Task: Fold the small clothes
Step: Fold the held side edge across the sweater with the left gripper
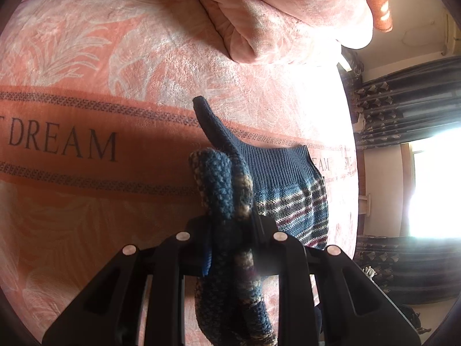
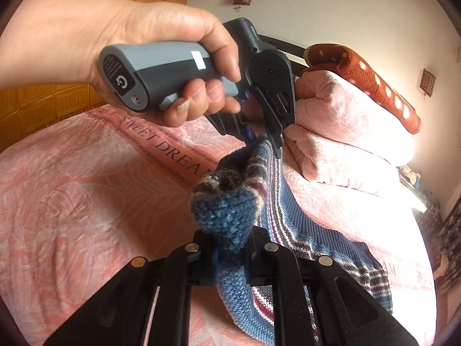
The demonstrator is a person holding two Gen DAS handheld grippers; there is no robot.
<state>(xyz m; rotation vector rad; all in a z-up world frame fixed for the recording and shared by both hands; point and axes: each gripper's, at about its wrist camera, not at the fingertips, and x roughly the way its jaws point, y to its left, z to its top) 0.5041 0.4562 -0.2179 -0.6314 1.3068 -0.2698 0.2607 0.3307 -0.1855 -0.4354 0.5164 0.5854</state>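
- We are pinching a bunched edge of the blue striped knit garment (image 1: 288, 184) in our left gripper (image 1: 230, 225).
- Our right gripper (image 2: 230, 248) is clamping another fold, the rest trailing onto the pink blanket (image 2: 86, 201).

one knitted garment (image 2: 302, 230), two grippers (image 1: 230, 225) (image 2: 230, 248), one hand (image 2: 161, 66), one folded quilt (image 1: 288, 14)

The left gripper (image 1: 230, 225) and the right gripper (image 2: 230, 248) are both clamped on the knitted garment (image 2: 302, 230), held close together above it.
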